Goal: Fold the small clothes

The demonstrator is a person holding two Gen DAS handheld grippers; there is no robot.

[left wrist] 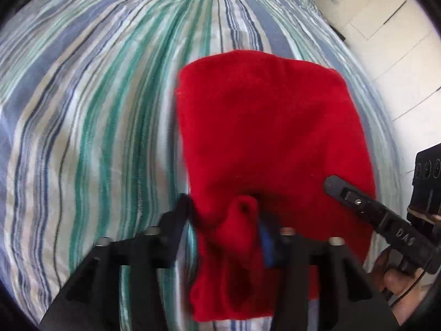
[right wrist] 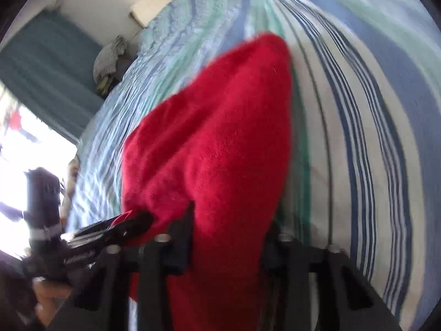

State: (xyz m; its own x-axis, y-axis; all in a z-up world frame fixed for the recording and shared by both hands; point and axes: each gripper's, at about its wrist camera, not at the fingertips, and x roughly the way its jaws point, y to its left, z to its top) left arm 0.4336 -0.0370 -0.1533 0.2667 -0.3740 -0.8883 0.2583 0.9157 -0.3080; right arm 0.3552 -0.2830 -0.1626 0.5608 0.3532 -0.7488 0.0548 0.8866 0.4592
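A red fleece garment [left wrist: 264, 127] lies folded on the striped bed sheet [left wrist: 96, 110], its near edge lifted. My left gripper [left wrist: 224, 209] is shut on a bunched fold of that edge at the bottom of the left wrist view. One finger [left wrist: 347, 193] of the right gripper rests over the garment's right side. In the right wrist view the red garment [right wrist: 220, 143] rises between the fingers of my right gripper [right wrist: 231, 220], which is shut on it. The left gripper [right wrist: 137, 219] pinches the cloth's left corner there.
The striped sheet [right wrist: 358, 110] covers the whole bed. A white wall with panels [left wrist: 399, 55] stands past the bed's right edge. A crumpled grey cloth pile [right wrist: 110, 58], a teal curtain [right wrist: 46, 63] and a bright window [right wrist: 27, 143] lie beyond the far side.
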